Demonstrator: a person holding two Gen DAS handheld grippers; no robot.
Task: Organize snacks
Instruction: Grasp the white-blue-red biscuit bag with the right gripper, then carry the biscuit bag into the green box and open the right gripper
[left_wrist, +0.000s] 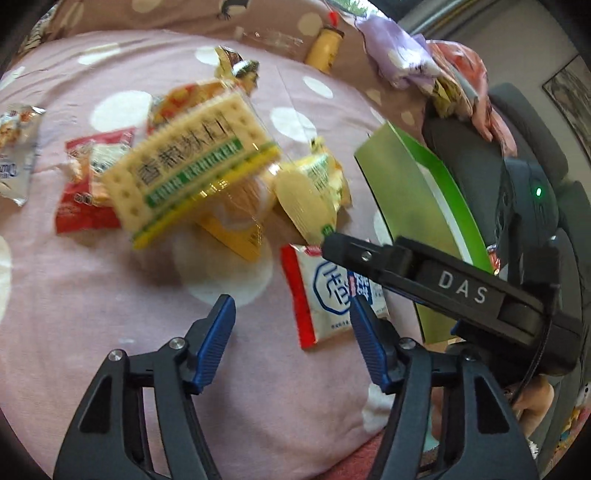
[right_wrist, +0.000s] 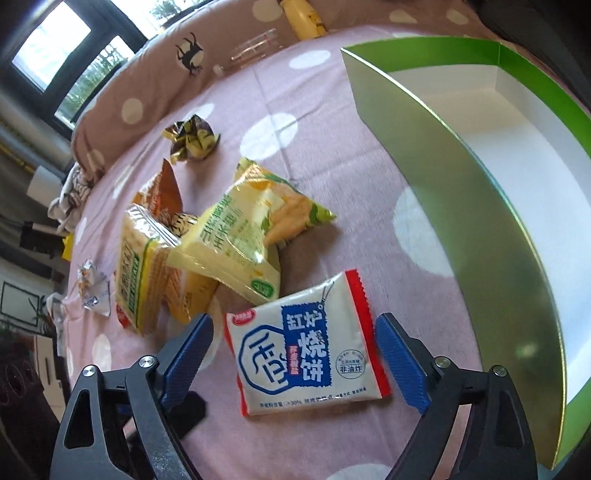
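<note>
**Tongs spread over snacks on bed, box empty**

Right tongs (right_wrist: 293, 360) are seen spread, straddling the white, blue and red biscuit packet (right_wrist: 308, 345) lying flat on the pink dotted bedspread (right_wrist: 332, 147); pads not touching it. Left tongs (left_wrist: 291, 341) are spread over bare bedspread, nothing pinched. Just beyond, a pile is seen: yellow-green packet (right_wrist: 236, 240), cracker pack (left_wrist: 184, 162), red packet (left_wrist: 85, 184). The green box (right_wrist: 480, 177) stands to the right, white inside. Farther off, a crumpled wrapper (right_wrist: 192, 140).
</note>
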